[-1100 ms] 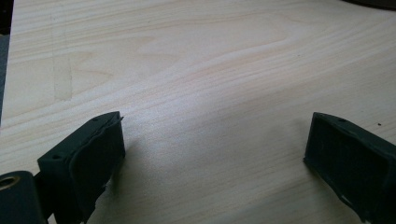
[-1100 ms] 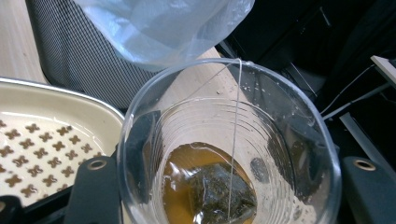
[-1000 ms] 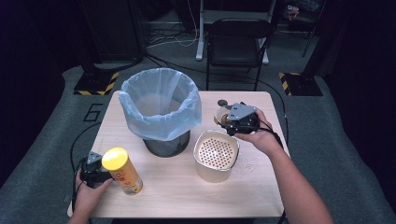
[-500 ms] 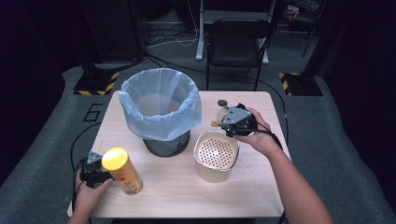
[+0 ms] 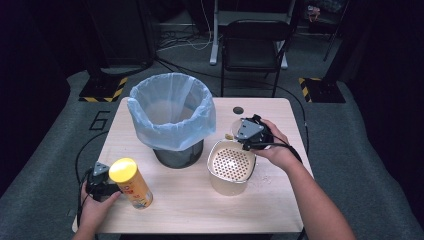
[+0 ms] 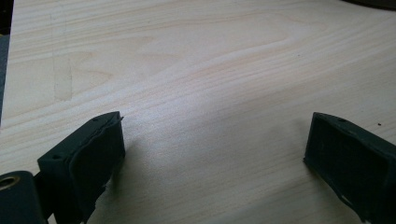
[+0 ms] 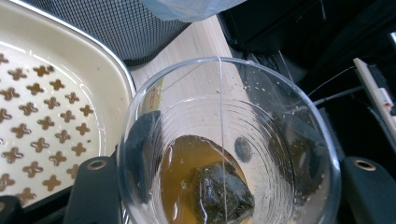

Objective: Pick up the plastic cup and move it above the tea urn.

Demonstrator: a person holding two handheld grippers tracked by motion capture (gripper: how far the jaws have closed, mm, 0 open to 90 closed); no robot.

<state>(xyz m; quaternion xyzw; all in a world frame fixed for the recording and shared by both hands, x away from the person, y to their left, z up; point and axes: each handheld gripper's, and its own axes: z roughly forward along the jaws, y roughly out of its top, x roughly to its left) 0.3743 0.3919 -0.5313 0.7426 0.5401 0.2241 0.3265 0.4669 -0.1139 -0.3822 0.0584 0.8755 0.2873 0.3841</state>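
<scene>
My right gripper [image 5: 239,131] [image 7: 224,154] is shut on a clear plastic cup [image 5: 231,129] [image 7: 229,116], one jaw on each side of its wall. The cup holds amber tea and a dark tea bag [image 7: 222,193]. It hangs tilted at the far rim of a cream container with a perforated insert [image 5: 227,186] [image 7: 93,46]. At the near left of the table, my left gripper [image 5: 102,186] [image 6: 212,154] rests open beside an upright yellow can [image 5: 131,183]. Bare wood lies between its jaws.
A mesh bin lined with a pale blue bag [image 5: 170,135] stands at the middle back of the wooden table [image 5: 190,210]. A small dark disc [image 5: 238,110] lies near the far edge. A black chair [image 5: 255,45] stands behind the table.
The right gripper with the cup has edged a little nearer, toward the cream container. The left hand and the yellow can have stayed where they were.
</scene>
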